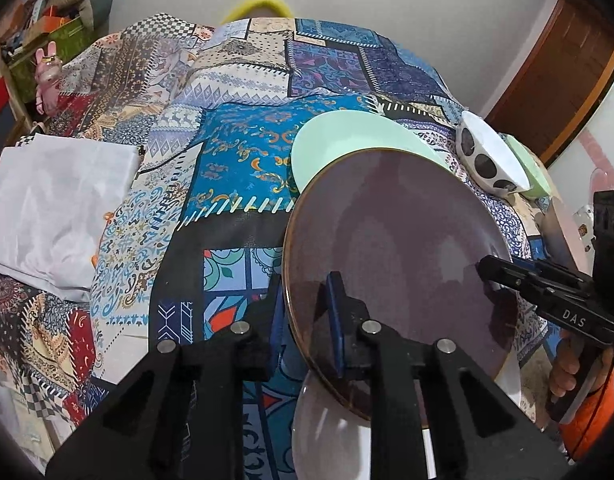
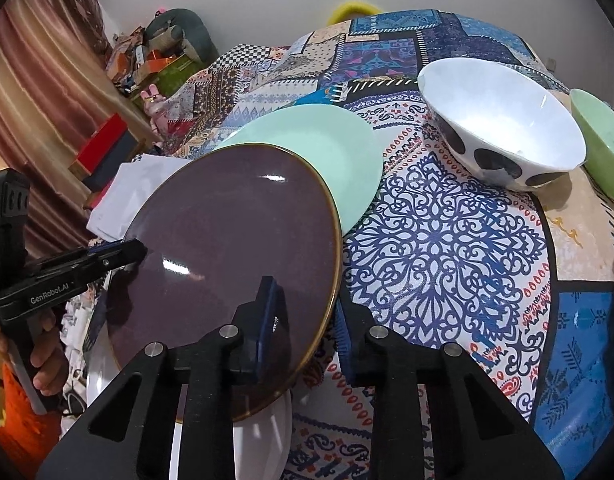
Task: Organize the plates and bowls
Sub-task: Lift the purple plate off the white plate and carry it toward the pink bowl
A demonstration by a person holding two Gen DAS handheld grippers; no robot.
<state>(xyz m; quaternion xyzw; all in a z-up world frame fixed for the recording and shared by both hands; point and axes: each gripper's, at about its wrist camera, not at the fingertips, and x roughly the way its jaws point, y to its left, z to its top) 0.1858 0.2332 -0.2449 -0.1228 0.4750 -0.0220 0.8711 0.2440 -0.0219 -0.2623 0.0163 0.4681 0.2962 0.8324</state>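
Both my claws pinch the purple plate (image 1: 395, 248) by opposite rims: left claw (image 1: 307, 320), right claw (image 2: 303, 328). It hangs above a white plate (image 2: 263, 440); beyond lie a mint plate (image 2: 327, 148) and a spotted bowl (image 2: 503, 128) on the patchwork-covered table (image 2: 447, 240).

My two grippers are matte black, with silver round bolts on angular arms and blue pads lining the fingers (image 1: 335, 320). White lettering marks their sides: "DAS" on one, "GenRobot.AI" on the other. My sleeve (image 2: 19, 432) is bright orange.
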